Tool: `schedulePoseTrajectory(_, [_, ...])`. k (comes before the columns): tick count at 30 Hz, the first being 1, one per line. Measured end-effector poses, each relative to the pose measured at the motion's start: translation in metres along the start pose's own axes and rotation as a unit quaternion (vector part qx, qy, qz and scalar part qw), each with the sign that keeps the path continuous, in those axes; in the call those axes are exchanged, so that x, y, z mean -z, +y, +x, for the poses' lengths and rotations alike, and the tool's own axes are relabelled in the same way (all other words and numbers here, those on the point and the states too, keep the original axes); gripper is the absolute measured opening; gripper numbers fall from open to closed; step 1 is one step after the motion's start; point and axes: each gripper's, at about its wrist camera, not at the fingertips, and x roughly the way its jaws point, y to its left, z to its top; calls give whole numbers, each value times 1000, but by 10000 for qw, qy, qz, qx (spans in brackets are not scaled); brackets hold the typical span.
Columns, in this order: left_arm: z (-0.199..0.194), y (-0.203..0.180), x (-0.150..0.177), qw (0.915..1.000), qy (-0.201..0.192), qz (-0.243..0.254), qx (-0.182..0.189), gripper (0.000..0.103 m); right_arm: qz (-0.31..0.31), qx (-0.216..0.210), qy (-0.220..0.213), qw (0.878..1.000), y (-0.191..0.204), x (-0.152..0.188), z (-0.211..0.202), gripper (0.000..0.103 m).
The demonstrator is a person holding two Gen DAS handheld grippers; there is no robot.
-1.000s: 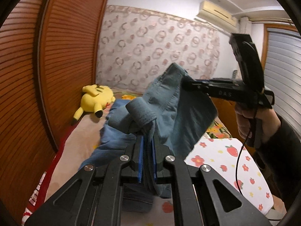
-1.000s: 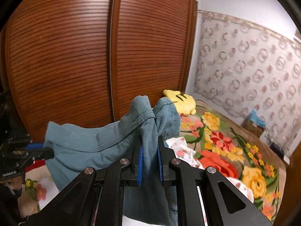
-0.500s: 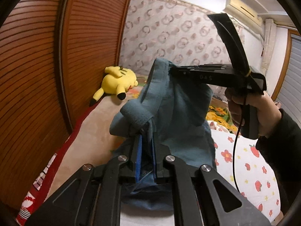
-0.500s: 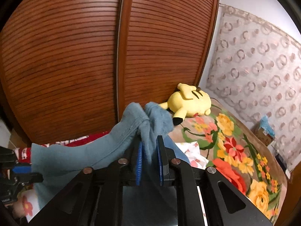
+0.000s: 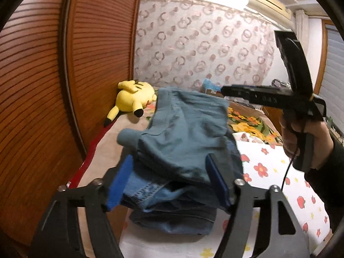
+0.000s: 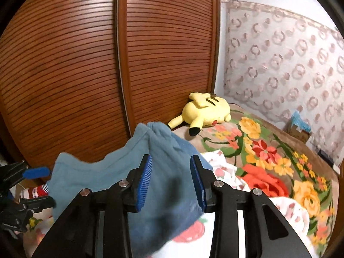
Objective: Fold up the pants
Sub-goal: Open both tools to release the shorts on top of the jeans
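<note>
The blue-green pants (image 5: 185,133) are bunched up in a soft heap over the bed (image 5: 277,172). Under them lies a pile of darker blue jeans (image 5: 172,217), resting on the bed's white sheet with red flowers (image 5: 268,167). One end of the pants pokes up in a lump in the right wrist view (image 6: 154,137).

The left gripper (image 5: 169,178) has its jaws opening wide. The pants sit between the blue pads (image 5: 120,182), but the pads are not squeezing them. The picture is blurry there, so the cloth may just brush the right-hand pad.

The right gripper (image 6: 171,178) has its jaws opening too. The pants hang between the pads (image 6: 145,180) and there is a gap on both sides. A hand (image 5: 301,137) in a dark sleeve (image 5: 329,172) holds this gripper's handle, and its tip is just beside the far corner of the pants.

Farther up the bed there is a blanket with big yellow and red flowers (image 6: 268,150). A yellow plush toy (image 6: 204,111) lies on it, near the corner. Beside the bed stands a brown wooden wardrobe with slatted doors (image 6: 86,64). The back wall is covered with a cloth with ring shapes (image 5: 204,43). An air conditioner (image 5: 268,2) sits high on the wall.
</note>
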Motion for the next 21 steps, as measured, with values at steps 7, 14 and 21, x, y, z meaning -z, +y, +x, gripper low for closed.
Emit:
schedulePoseTrajectory(7, [-14, -22, 0, 9996, -76, 221, 134, 82, 274, 89, -55, 9996, 5, 28, -41, 38])
schedulePoseTrajectory(14, [-22, -55, 6, 9981, -74, 464, 400, 82, 566, 281, -258, 9977, 17, 62, -100, 38])
schedulePoseTrajectory(21, [-35, -93, 12, 9948, -129, 725, 707, 82, 758, 607, -443, 9943, 37, 100, -161, 38])
